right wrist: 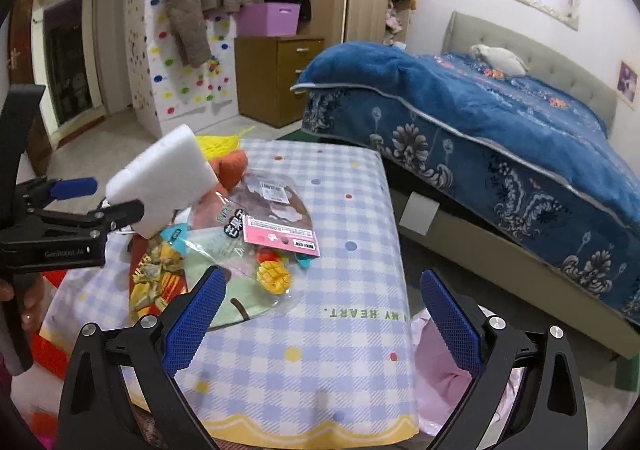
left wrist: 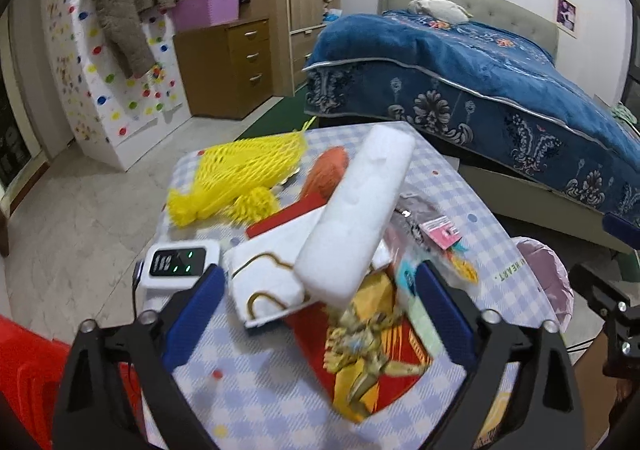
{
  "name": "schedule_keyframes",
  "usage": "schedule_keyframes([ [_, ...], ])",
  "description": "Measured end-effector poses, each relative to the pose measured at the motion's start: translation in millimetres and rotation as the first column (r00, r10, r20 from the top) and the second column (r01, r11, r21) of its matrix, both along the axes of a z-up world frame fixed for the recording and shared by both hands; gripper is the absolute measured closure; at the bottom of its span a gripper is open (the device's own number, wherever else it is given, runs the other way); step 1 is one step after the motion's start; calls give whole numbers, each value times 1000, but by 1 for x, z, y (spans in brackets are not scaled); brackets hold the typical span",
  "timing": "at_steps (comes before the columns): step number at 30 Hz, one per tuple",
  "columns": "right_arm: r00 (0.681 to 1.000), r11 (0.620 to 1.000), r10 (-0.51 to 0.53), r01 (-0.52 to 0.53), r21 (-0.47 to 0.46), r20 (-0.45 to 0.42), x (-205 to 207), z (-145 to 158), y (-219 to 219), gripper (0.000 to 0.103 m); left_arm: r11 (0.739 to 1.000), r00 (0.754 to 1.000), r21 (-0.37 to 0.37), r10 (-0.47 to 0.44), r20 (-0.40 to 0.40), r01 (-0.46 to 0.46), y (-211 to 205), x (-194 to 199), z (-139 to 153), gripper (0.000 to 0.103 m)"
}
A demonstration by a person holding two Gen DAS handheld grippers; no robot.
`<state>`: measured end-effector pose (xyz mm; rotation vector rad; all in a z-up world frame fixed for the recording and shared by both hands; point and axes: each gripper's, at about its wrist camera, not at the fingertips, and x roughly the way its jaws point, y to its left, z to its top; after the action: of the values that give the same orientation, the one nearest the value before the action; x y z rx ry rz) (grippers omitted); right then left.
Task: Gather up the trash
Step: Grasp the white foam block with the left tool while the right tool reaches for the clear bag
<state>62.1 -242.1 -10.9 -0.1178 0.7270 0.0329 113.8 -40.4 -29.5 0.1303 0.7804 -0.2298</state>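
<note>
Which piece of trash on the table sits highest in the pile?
The white foam block: it lies propped across the other wrappers, tilted upward, unlike the flat packets beneath.

Words I can read
"MY HEART." stands upside down in green on my blue-and-white checked tablecloth (right wrist: 360, 314).

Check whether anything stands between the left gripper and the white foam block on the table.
Nothing visible does. The foam block lies straight ahead of the left gripper, with its near end already between the open jaws. It rests on top of the white carton and the red-gold wrapper, not behind them.
</note>
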Motion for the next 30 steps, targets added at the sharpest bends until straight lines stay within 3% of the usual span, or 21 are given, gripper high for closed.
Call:
schedule_keyframes([
  [3,1000,1000,2,-3,25,3,4,-3,-5,14,999,1000,-18,-29,1,30,-5,5,0,30],
  [5,1000,1000,5,-5,29,-1,5,-5,-6,35,998,999,-24,-50,8,50,-8,6,1,39],
  [10,1000,998,8,-6,70,-27,5,-10,-7,44,996,996,-9,-83,13,83,-10,3,1,71],
  [13,1000,997,13,-11,75,-25,0,-9,-6,50,997,996,-8,-71,54,72,-4,-10,11,73],
  [17,998,992,54,-48,118,-44,-3,-10,-1,50,999,994,-14,-38,103,40,15,-37,26,73],
  [24,986,988,143,-138,65,-83,-1,-31,33,50,993,994,-85,83,72,-77,57,-62,23,73],
  [30,977,982,178,-184,-41,-119,17,-56,59,50,988,990,-84,135,42,-131,74,-60,9,72],
])
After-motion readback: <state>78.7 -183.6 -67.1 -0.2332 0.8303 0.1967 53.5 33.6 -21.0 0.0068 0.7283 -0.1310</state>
